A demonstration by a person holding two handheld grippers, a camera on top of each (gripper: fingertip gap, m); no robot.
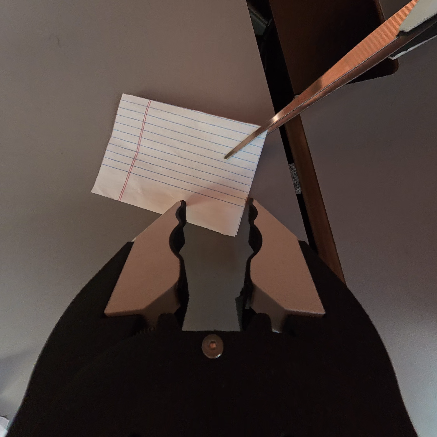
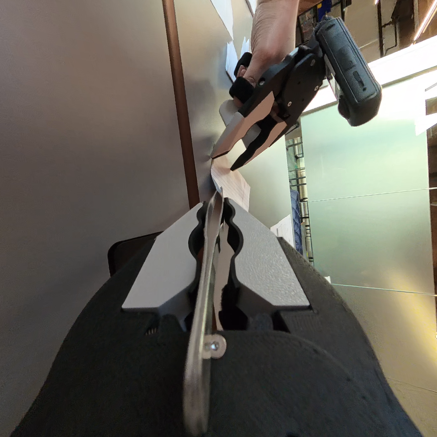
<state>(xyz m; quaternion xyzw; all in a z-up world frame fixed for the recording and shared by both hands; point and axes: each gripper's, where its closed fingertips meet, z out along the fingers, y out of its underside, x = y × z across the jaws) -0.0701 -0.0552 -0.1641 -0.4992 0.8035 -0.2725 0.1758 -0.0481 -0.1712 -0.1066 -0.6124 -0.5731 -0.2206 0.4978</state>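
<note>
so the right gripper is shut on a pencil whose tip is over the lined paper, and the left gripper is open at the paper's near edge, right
Not quite: the right gripper is shut on metal tweezers, not a pencil. The left wrist view shows their thin steel tip over the lined paper. The rest holds: the left gripper is open at the paper's near edge.

Left wrist view is dim and warm-toned, sharp at centre. Right wrist view: bright glare upper right, blurred foreground, wide-angle bending at edges.

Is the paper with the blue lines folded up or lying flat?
Flat and spread out. The white lined paper sheet shows one whole ruled face on the grey table, with only faint creases and no flap turned over.
</note>
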